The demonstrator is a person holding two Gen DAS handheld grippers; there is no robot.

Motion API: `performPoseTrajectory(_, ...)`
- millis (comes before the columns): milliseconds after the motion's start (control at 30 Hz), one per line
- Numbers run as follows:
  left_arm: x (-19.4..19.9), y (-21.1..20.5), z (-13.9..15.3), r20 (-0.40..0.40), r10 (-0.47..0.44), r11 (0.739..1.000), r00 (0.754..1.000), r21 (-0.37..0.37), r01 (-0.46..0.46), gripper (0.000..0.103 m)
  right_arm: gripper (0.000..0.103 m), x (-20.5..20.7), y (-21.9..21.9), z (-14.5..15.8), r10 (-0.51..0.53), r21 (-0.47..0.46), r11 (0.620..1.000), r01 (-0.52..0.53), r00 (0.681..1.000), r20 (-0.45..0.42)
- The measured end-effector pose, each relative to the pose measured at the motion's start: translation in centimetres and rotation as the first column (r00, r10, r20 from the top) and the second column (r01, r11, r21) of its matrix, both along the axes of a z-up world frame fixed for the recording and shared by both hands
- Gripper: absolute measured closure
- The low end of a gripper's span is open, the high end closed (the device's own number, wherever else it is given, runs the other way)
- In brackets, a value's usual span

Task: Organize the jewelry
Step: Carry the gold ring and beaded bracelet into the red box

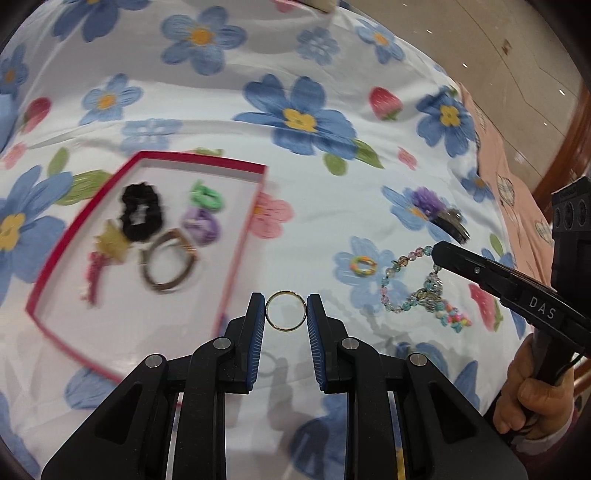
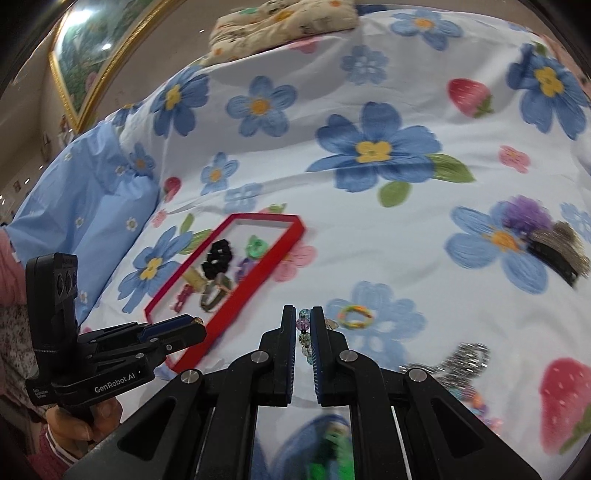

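My left gripper (image 1: 286, 308) is shut on a thin gold ring (image 1: 286, 292), held above the flowered bedsheet just right of the red box (image 1: 192, 158). The box holds a black scrunchie (image 1: 140, 214), green and purple hair ties, a brown band and a yellow-red clip. My right gripper (image 2: 304, 325) is shut on a pastel beaded bracelet (image 2: 303, 325); in the left wrist view the bracelet (image 1: 391, 275) hangs from its tip down to the sheet. A small rainbow ring (image 2: 355, 316) lies just right of the right gripper.
A purple pom-pom hair clip (image 2: 535, 229) lies on the sheet to the right. A silvery chain piece (image 2: 461, 360) lies at lower right. A blue pillow (image 2: 85, 221) and patterned cushion (image 2: 284, 22) sit at the bed's far side.
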State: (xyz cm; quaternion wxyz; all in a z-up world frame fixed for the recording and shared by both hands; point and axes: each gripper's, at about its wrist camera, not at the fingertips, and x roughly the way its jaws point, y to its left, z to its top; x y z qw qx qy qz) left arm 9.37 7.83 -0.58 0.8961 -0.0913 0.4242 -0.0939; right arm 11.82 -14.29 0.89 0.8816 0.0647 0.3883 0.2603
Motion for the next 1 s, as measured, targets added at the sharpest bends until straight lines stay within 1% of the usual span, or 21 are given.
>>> performPoseTrajectory(200,-0.6,4.2,-0.1,0.000,0.083,0.997,0.997,-0.001,-0.083,0.082,0.096,0.4,3.9,0.5,0.071,0.000,0.998,-0.071,0.997,0.011)
performPoseTrajectory(467,-0.8,8.8,-1.1,-0.018,0.179,0.984,0.984,-0.004,-0.179,0.082,0.096,1.0,8.9,0.7,0.154,0.009,0.988,-0.154,0.988,0.021)
performPoseTrajectory(733,-0.3,11.7,-2.1,-0.043,0.225,0.974,0.973,0.008,-0.224,0.082,0.096,1.6,13.7,0.6,0.234,0.025,0.972,-0.235,0.972,0.022)
performPoseTrajectory(833,0.1,12.5,-2.6,-0.060,0.231,0.973,0.971,0.009,-0.231,0.082,0.096,1.7,15.5,0.1,0.262,0.029,0.965,-0.262,0.965,0.011)
performPoseTrajectory(1000,0.8,13.2,-3.7,-0.084,0.230,0.973,0.969,0.021,-0.229,0.082,0.096,1.9,17.6,-1.7,0.297,0.026,0.955,-0.296,0.955,-0.025)
